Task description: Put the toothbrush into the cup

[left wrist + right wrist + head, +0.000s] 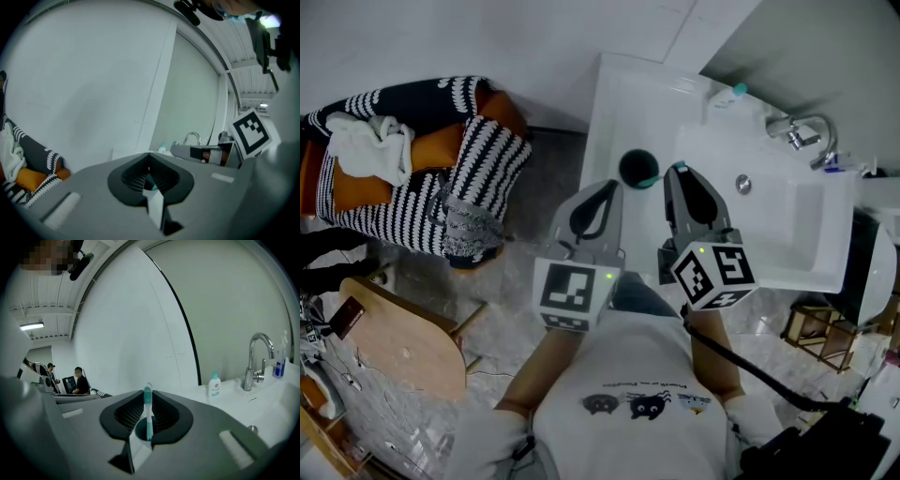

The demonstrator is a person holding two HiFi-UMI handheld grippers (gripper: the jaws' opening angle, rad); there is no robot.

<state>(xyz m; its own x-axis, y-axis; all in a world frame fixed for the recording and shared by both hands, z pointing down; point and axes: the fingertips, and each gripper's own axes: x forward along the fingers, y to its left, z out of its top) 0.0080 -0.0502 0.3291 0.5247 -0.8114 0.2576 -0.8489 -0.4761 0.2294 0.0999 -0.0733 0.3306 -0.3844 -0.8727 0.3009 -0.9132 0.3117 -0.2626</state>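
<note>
Teal and white toothbrush (148, 414) is clamped in the right gripper (148, 394), jaws pinched on the handle and the bristle end poking up past the tips. From the head view that gripper's tip is over the white sink counter (619, 103), just right of the dark round cup (638, 167), which is on the counter's near left part. So the brush is right beside the cup, not in it as far as I can tell. There's a dark teal round shape low in the jaw gap behind the handle, but honestly can't tell what it is.

Left gripper (609, 186) sits just left of and nearer than the cup, jaws together at the tips, nothing obvious in them.

Chrome faucet (806, 131) is at the far right of the basin, with a small soap bottle (214, 383) on the counter beside it. Off to the left there's a black-and-white striped armchair (483, 159) with a white cloth (367, 145) dumped on it.
</note>
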